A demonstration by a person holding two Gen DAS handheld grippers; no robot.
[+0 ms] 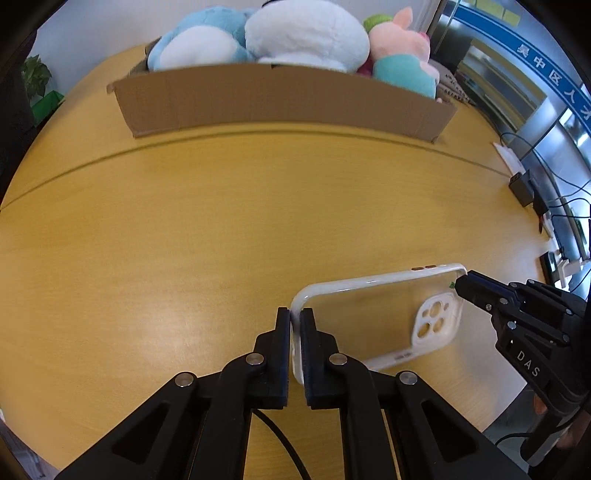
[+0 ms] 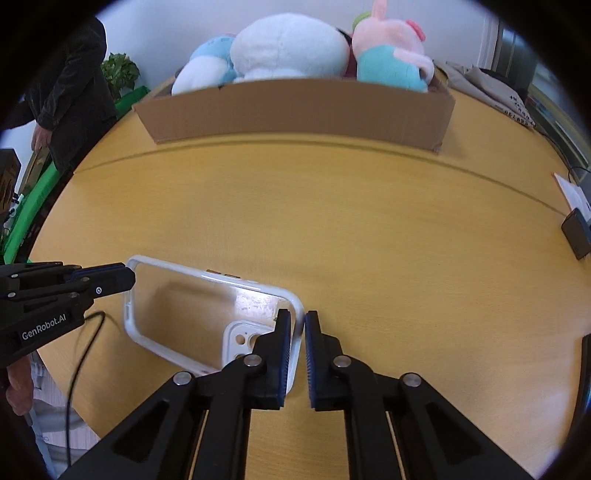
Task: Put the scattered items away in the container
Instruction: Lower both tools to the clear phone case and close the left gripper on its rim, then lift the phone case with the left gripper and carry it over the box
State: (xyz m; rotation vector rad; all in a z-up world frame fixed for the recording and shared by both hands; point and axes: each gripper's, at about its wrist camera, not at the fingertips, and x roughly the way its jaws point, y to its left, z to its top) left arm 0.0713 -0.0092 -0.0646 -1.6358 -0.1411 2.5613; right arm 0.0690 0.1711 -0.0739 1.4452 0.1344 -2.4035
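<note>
A clear phone case with a white rim is held above the wooden table. My left gripper is shut on its near short end. My right gripper is shut on its far end by the camera cut-out. In the right wrist view the case spans from my right gripper to my left gripper. The cardboard box stands at the far side of the table and holds several plush toys; it also shows in the right wrist view.
Black devices and cables lie along the table's right edge. A folded cloth lies right of the box. A person in dark clothes and a plant are at the far left.
</note>
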